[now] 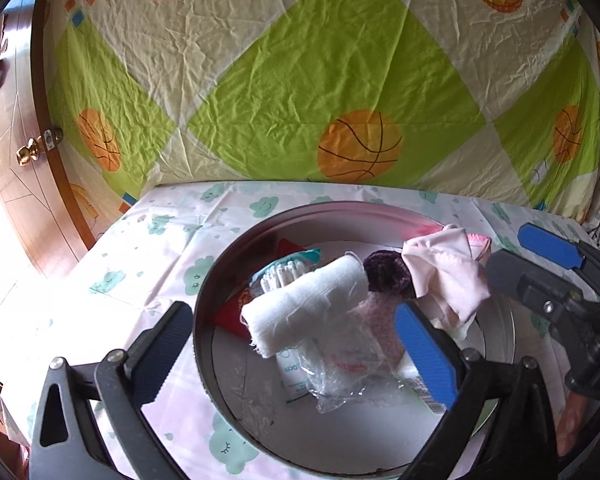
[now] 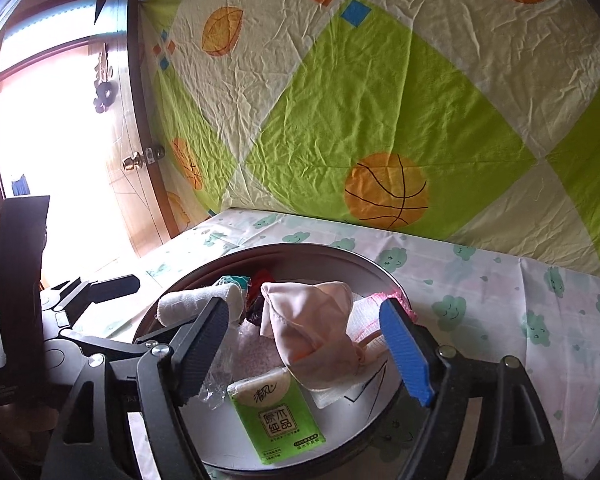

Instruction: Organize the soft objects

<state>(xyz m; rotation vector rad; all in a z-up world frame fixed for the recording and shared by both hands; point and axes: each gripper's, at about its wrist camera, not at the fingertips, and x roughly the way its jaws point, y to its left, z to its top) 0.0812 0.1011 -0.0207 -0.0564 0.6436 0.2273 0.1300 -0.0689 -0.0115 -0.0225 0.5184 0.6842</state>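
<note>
- Left wrist view: closest to the lens is the left gripper (image 1: 296, 354) itself, jaws spread wide and holding nothing. One finger hangs outside the rim of the round shallow metal tin (image 1: 204, 292), the blue-padded one sits over the pile inside.
- Just past it is the crinkly clear plastic wrap (image 1: 332, 380), which looks slippery and noisy, so I'd skip pinching that.
- The rolled white gauze bandage (image 1: 308, 304) lies across the middle of the tin, leaning on other stuff. Probably feather-light and squashy; grab it around the middle so the frayed end doesn't unspool.
- Behind it: a fuzzy dark purple pompom (image 1: 388, 272), then the crumpled pale pink fabric piece (image 1: 448, 276) draped at the tin's far right, touching the right gripper's dark body.
- Right wrist view: nearest here is the right gripper (image 2: 308, 354), also wide open and empty, fingers straddling the pink fabric (image 2: 316, 332) without closing on it.
- Below it lies a green tissue pack with Chinese print (image 2: 276, 420), flat on the tin floor; soft but boxy, easy to take by its sides.
- The pink fabric is limp, so it'll sag and drag; I'd pinch a bunched fold near its top ridge, not a loose edge.
- Everything sits in the tin on the cloud-print tablecloth (image 2: 500, 300).
</note>
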